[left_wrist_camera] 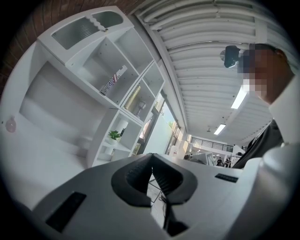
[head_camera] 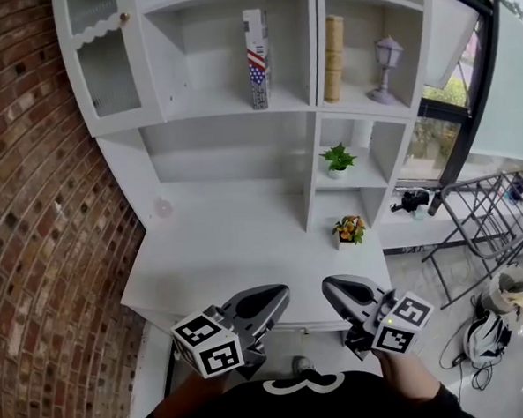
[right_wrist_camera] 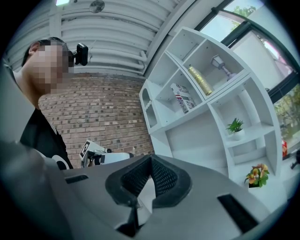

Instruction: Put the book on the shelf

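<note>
A book (head_camera: 256, 58) with a stars-and-stripes cover stands upright in the upper left bay of the white shelf unit (head_camera: 238, 108). It also shows as the flag book (left_wrist_camera: 112, 80) in the left gripper view and as the same book (right_wrist_camera: 183, 97) in the right gripper view. My left gripper (head_camera: 275, 293) hovers low over the desk's front edge, its jaws shut with nothing in them (left_wrist_camera: 151, 157). My right gripper (head_camera: 332, 285) is beside it, also shut and empty (right_wrist_camera: 151, 158). Both are far below the book.
A tan cylinder (head_camera: 334, 58) and a purple lamp (head_camera: 385, 68) fill the upper right bay. A green plant (head_camera: 337, 160) and a flower pot (head_camera: 349, 230) sit below them. The white desk top (head_camera: 229, 250) lies under the shelves. A brick wall (head_camera: 32, 218) is at left, metal railings (head_camera: 482, 208) at right.
</note>
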A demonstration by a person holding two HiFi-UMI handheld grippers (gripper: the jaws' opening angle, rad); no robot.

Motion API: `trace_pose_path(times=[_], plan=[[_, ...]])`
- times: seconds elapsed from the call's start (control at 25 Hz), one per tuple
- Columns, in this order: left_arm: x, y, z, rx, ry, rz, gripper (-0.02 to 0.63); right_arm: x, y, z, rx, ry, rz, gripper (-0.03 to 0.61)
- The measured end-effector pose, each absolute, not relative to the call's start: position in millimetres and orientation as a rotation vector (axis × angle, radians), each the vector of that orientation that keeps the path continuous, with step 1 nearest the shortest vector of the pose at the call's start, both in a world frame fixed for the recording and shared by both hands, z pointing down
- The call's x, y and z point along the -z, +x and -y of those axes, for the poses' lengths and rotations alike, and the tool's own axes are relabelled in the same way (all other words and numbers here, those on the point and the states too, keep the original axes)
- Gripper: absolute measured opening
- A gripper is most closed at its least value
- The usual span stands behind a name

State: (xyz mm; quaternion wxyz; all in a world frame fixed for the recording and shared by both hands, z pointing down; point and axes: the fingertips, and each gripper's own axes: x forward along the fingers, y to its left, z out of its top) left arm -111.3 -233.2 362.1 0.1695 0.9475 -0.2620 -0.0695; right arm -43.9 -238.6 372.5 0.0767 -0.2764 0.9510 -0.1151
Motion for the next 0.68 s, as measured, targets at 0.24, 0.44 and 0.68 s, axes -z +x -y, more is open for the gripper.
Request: trace_pose_path(times=[0.24,0.44,0.68], plan=[[-367.8,-119.8,228.7,0.178,2.676,0.788,0.003,-375.1,-49.1,235.1,0.351,-0.819,-2.847,0.009],[-371.2,-129.2,229.2,0.173,2.661,0.818,0.003,-375.3,-56.5,236.8,0.341,-0.801,-2.848,0.009],[-376.8,-139.0,232.4,0.187,2.643,0.842,0.003,-380.1,-61.0,238.2,0.348,-0.785,-2.856,0.009]])
